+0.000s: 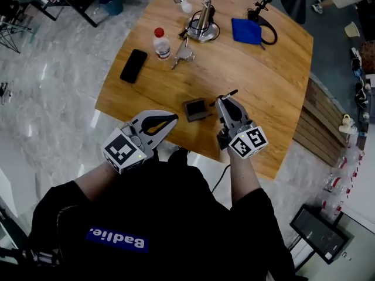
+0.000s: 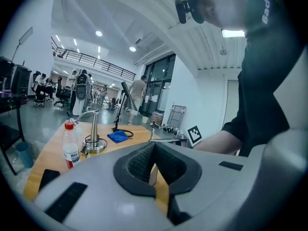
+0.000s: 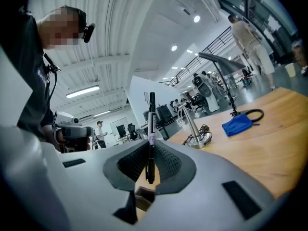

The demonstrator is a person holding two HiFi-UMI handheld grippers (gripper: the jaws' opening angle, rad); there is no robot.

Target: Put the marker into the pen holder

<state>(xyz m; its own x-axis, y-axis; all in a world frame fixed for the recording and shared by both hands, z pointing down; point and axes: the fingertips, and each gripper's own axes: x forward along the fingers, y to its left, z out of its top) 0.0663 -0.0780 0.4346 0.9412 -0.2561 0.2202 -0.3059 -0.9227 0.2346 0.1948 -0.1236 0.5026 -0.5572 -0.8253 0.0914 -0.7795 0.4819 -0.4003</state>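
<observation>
My right gripper is shut on a black marker over the near part of the wooden table. In the right gripper view the marker stands upright between the pads, its tip pointing down. The pen holder, a small dark square box, sits on the table just left of that gripper. It also shows low between the jaws, the pen holder lying below the marker's tip. My left gripper hangs at the table's near edge, left of the holder, shut with nothing in it, its tips meeting.
Farther back on the table lie a black phone, a water bottle, keys, a metal stand with a coiled cable and a blue cloth. The table's near edge runs under both grippers.
</observation>
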